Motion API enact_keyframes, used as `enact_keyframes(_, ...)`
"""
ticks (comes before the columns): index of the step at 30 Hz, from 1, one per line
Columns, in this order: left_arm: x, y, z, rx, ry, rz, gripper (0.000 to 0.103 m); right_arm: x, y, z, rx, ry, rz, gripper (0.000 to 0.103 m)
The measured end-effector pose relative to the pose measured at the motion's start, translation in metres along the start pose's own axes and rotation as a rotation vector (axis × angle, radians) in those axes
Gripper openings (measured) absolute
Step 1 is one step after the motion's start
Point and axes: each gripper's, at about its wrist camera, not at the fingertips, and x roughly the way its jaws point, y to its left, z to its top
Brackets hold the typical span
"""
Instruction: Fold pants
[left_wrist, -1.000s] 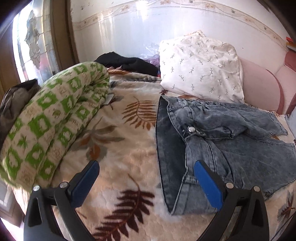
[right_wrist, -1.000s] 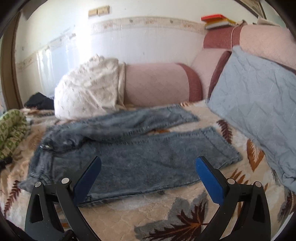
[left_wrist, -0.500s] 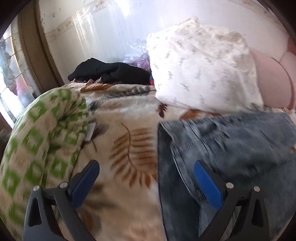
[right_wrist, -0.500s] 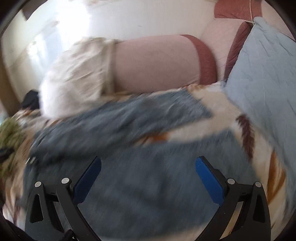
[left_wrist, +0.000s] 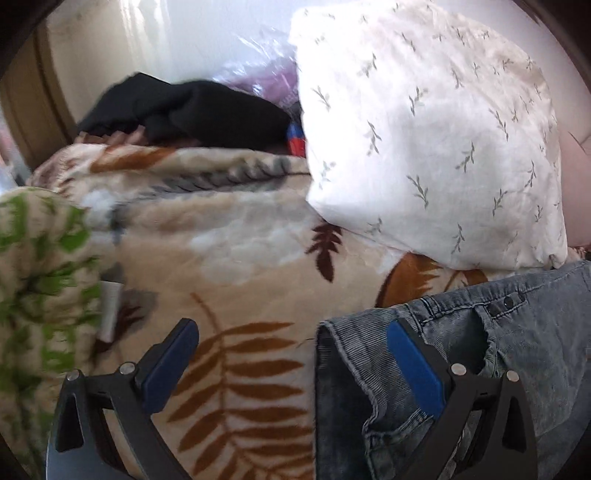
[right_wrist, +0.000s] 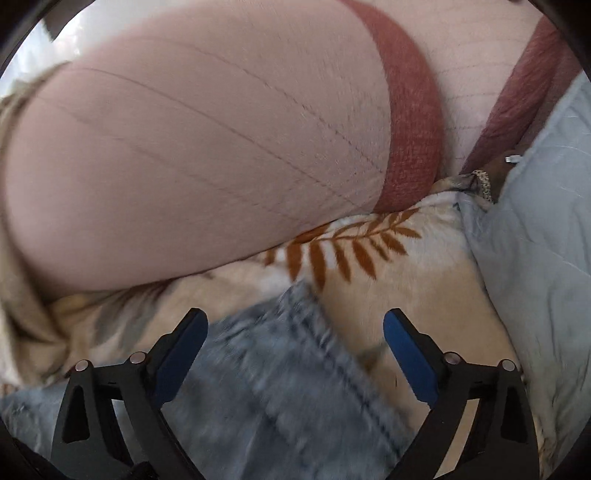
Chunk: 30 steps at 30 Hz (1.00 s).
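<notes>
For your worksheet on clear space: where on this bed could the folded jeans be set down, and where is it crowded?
Free: the leaf-print blanket between the green quilt and the jeans, and a smaller patch between the jean hem and the blue cushion. Crowded: the far edge, with black clothes, white pillow and pink bolster.

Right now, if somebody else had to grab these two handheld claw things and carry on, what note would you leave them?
Left gripper: jaws open, holding nothing, straddling the waistband corner of the jeans.
Right gripper: jaws open, holding nothing, over the hem end of a jeans leg, near the pink bolster.
The jeans lie on the leaf-print blanket, the waist just below the white pillow.
Done: nothing gripped, and no fold shows in these close views.
Left: close on waistband and hem, bring one leg over the other, then fold the pants shorter.
</notes>
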Motion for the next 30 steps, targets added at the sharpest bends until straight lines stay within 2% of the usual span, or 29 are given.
enact_keyframes(4,0.016,-0.002,-0.005,-0.019,0.041,-0.068,0.102,0.033,0.002,-0.006,-0.016,0.088,-0.007,0.087)
enact_keyframes(5,0.018,-0.004,-0.006,-0.016,0.05,-0.09,0.1,0.035,0.001,-0.008,0.003,0.079,0.007,0.088)
enact_keyframes(6,0.02,-0.006,-0.007,-0.008,0.06,-0.106,0.094,0.033,-0.002,-0.011,0.031,0.055,0.014,0.083)
enact_keyframes(7,0.022,-0.009,-0.008,0.006,0.073,-0.122,0.09,0.032,-0.003,-0.012,0.041,0.047,0.02,0.073)
enact_keyframes(8,0.023,-0.012,-0.008,0.019,0.087,-0.142,0.078,0.03,-0.003,-0.014,0.046,0.031,0.025,0.064)
enact_keyframes(9,0.025,-0.015,-0.008,0.027,0.101,-0.166,0.066,0.028,-0.002,-0.016,0.04,0.022,0.029,0.049)
enact_keyframes(10,0.027,-0.017,-0.007,0.025,0.115,-0.2,0.06,0.025,-0.001,-0.018,0.029,0.022,0.032,0.034)
enact_keyframes(12,0.029,-0.021,-0.006,0.011,0.132,-0.22,0.053,0.019,0.004,-0.022,0.008,0.029,0.053,0.019)
enact_keyframes(13,0.029,-0.022,-0.005,0.009,0.132,-0.228,0.047,0.016,0.006,-0.024,0.006,0.029,0.054,0.016)
enact_keyframes(14,0.031,-0.023,-0.001,0.011,0.14,-0.262,0.031,0.012,0.007,-0.027,0.005,0.021,0.049,0.015)
enact_keyframes(15,0.034,-0.023,0.002,0.002,0.148,-0.299,0.023,0.008,0.008,-0.031,0.003,0.012,0.044,0.015)
enact_keyframes(17,0.03,-0.023,0.004,-0.022,0.159,-0.337,0.02,0.001,0.004,-0.038,0.014,0.001,0.047,0.014)
enact_keyframes(21,0.015,-0.02,0.009,-0.025,0.152,-0.348,0.018,-0.02,-0.017,-0.043,0.083,-0.037,0.096,0.014)
enact_keyframes(25,-0.005,-0.019,0.014,-0.019,0.101,-0.364,0.017,-0.049,-0.043,-0.049,0.128,-0.088,0.162,0.014)
enact_keyframes(27,-0.025,-0.02,0.013,0.001,0.074,-0.374,0.017,-0.058,-0.046,-0.043,0.148,-0.094,0.185,0.014)
enact_keyframes(30,-0.057,-0.028,0.012,0.039,0.022,-0.392,0.017,-0.079,-0.065,-0.053,0.171,-0.11,0.229,0.014)
